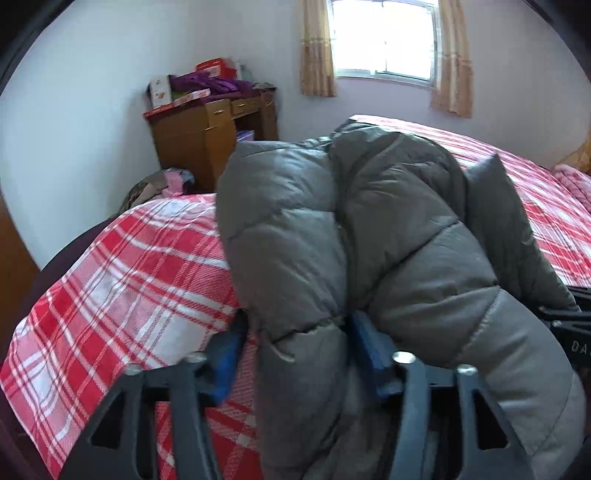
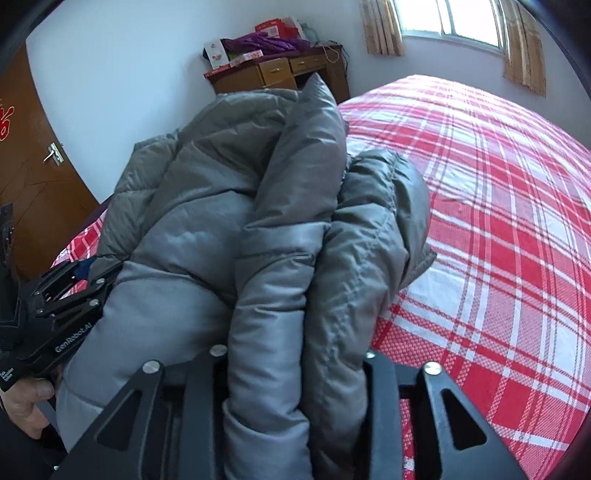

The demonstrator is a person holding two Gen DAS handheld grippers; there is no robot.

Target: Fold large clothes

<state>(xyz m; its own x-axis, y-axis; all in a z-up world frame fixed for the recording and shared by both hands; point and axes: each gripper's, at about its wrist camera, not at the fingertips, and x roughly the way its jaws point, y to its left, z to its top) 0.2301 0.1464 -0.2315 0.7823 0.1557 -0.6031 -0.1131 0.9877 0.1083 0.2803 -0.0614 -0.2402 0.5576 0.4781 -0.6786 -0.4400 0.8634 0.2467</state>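
Here, grey puffer jacket (image 1: 369, 229) lay bunched in thick folds on red-and-white plaid bedspread (image 1: 122, 273). Left gripper (image 1: 299, 343) had blue pads (image 1: 229, 354) part-spread, clamped on fat roll of jacket. Right gripper (image 2: 291, 354) likewise gripped bundled padding between its fingers, pads hidden by fabric. Wooden desk (image 2: 280, 72) stood behind, under curtained window (image 1: 384, 37).

Puffer jackets: one, grey (image 1: 369, 229) (image 2: 236, 221)
Grippers: two, left gripper (image 1: 299, 354) and right gripper (image 2: 295, 354)
Beds: one, with a red plaid cover (image 1: 140, 266) (image 2: 498, 221)
Windows: one (image 1: 384, 37) (image 2: 450, 18)
Curtains: two (image 1: 317, 48)
Wooden desks: one (image 1: 210, 133) (image 2: 277, 74)
Doors: one (image 2: 33, 166)
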